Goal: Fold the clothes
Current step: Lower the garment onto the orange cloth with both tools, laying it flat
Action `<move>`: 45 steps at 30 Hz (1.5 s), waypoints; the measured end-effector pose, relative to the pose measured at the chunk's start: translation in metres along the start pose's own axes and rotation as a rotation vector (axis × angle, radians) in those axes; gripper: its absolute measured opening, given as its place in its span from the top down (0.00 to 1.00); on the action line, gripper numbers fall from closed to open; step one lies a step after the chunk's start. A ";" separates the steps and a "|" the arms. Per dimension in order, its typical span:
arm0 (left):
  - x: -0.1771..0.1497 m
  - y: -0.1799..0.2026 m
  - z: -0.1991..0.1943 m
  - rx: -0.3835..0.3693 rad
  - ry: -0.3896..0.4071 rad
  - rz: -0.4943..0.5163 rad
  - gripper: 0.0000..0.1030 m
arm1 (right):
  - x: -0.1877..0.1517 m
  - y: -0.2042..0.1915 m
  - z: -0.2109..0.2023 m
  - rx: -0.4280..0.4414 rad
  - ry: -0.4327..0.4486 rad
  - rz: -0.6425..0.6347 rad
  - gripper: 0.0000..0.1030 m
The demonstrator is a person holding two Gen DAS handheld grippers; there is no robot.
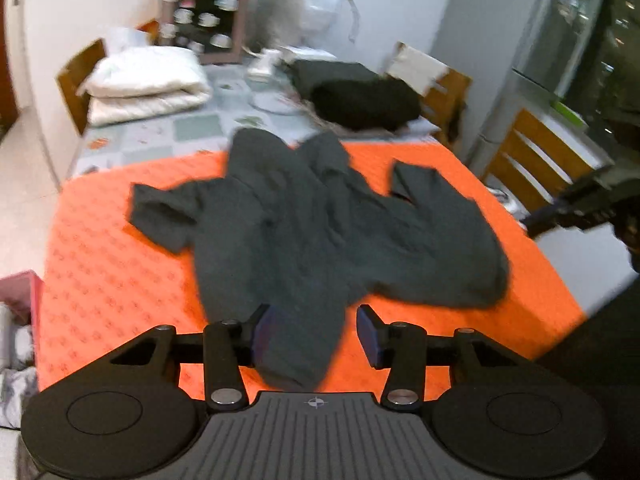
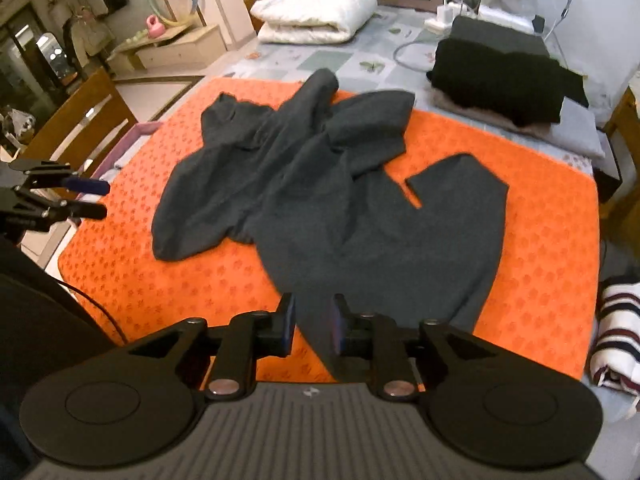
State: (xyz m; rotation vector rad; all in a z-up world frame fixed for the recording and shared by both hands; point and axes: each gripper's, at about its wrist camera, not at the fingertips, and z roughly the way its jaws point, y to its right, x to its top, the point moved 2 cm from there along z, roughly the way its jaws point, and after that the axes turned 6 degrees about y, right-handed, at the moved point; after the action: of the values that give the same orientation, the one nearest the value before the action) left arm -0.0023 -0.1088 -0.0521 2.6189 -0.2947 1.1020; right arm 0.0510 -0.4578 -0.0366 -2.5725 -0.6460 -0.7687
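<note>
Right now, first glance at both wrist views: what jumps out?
A bright orange mat covers the near end of the table, and a rumpled dark grey garment sprawls across its middle. Both grippers sit at the near edge with jaws apart: the left gripper and the right gripper each straddle a near end of the cloth. Beyond the mat lie a folded white quilt on the far left and a stack of black folded clothes on the far right.

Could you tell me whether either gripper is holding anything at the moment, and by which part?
Neither holds anything: the left gripper and the right gripper are open, jaws apart over the near edge of the dark grey garment.
</note>
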 end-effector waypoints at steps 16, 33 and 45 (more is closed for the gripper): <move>0.040 -0.066 0.110 0.170 0.018 -0.138 0.53 | 0.057 0.043 0.102 -0.031 0.067 0.137 0.70; 0.048 -0.089 0.188 0.204 -0.028 -0.189 0.67 | 0.083 0.070 0.203 -0.122 -0.022 0.029 0.69; 0.111 -0.108 0.150 0.133 0.112 -0.292 0.92 | 0.108 0.082 0.158 -0.111 0.100 0.092 0.98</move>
State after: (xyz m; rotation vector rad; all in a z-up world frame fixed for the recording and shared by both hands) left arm 0.2054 -0.0668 -0.0916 2.5911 0.1866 1.1923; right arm 0.2399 -0.4171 -0.1143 -2.6225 -0.4626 -0.9193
